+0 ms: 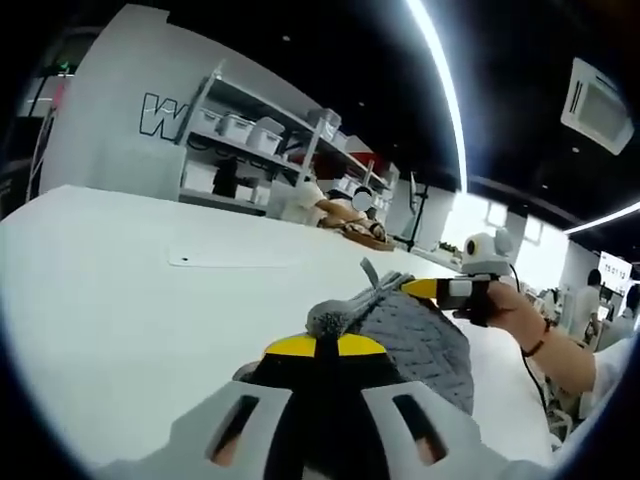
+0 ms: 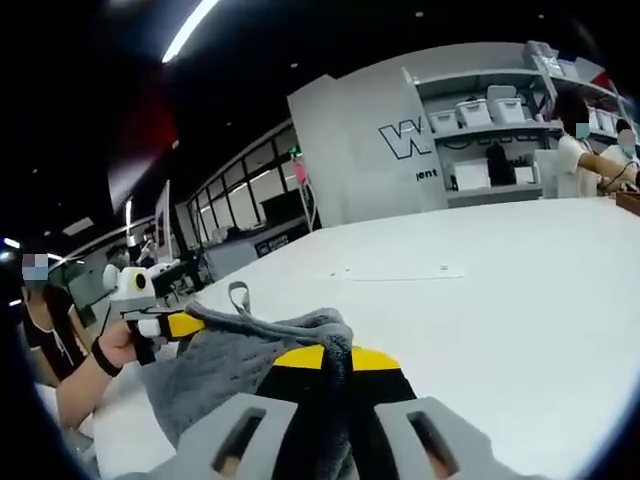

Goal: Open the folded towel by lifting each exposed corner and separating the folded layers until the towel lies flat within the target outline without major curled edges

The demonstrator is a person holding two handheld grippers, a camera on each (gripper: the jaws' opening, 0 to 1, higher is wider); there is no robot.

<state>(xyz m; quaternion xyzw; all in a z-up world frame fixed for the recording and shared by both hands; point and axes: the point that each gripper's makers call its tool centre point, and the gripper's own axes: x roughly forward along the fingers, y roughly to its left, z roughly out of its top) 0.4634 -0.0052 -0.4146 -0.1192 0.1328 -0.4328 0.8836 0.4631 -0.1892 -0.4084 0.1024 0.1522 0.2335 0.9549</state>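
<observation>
Both tools are clamped on the grey towel (image 1: 425,340), left tool (image 1: 325,335) and right tool (image 2: 335,350) each pinching a corner, holding it bunched above the white bench (image 1: 120,300). Mid-unfold, I'd say; next, draw the corners apart and lay it flat.

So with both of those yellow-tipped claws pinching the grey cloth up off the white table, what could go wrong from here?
1. The left gripper holds only a small bunched bit of the grey quilted towel, so that bit might slip out.
2. The right gripper also clamps a gathered fold, perhaps several layers, which may not separate.
3. The towel hangs crumpled above the white table, so edges might land curled.
</observation>
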